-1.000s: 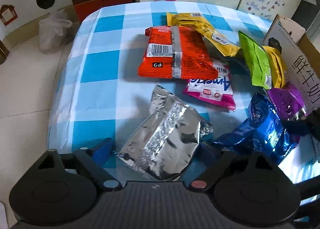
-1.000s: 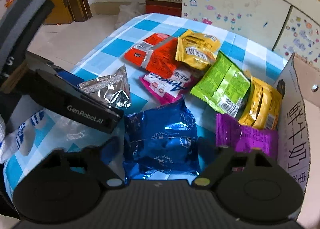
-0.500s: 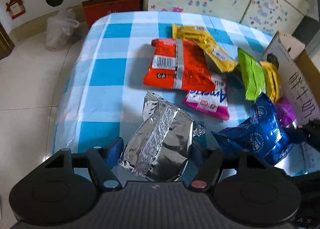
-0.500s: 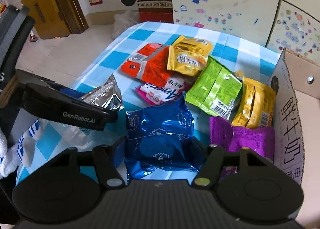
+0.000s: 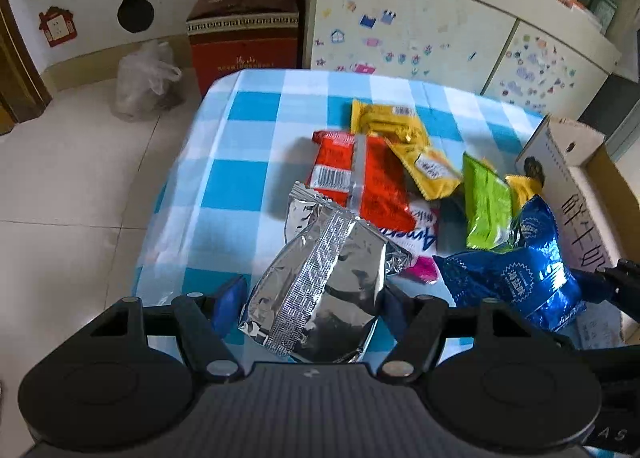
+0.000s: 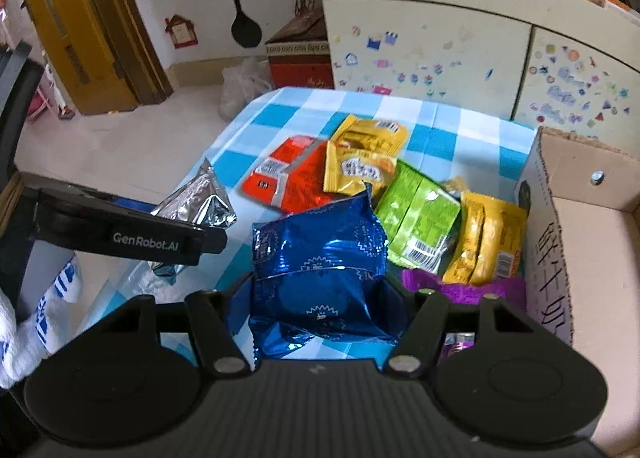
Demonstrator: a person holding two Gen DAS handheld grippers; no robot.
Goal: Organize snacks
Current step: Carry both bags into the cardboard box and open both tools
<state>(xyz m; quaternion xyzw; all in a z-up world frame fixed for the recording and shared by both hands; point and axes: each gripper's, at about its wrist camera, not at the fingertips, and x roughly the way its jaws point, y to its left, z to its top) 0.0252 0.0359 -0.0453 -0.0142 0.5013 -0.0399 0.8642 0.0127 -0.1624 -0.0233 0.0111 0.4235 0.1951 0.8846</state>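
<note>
Now I am holding a snack packet in each gripper, both raised clear of the blue-and-white checked tablecloth (image 5: 256,146). My left gripper (image 5: 310,296) is clamped on the silver foil packet (image 5: 320,282): its blue pads are pressing in on the packet's two sides, and the crinkled foil is standing up between them with its seam running up the middle. My right gripper (image 6: 320,298) is squeezing the blue foil packet (image 6: 320,258) in the same way, the jaws closed against the lower half of the packet while its upper half is puffing out above them. In the left wrist view that blue packet is hanging just to the right of the silver one, held from the right by the dark tip of my other gripper.

The rest of the snacks are lying in a loose heap on the cloth beyond what I am holding. The red packet (image 5: 364,182) is lying seam side up, with a yellow packet (image 5: 404,146) partly overlapping its far right corner. A white-and-pink packet (image 5: 416,238) is sitting under the near edge of the red one. To the right a green packet (image 6: 420,214) is leaning against another yellow packet (image 6: 484,242), and a purple packet (image 6: 464,290) is lying in front of those two, partly hidden behind my right gripper. All three are sitting close against the wall of the open cardboard box (image 6: 588,242) at the right edge of the table.
</note>
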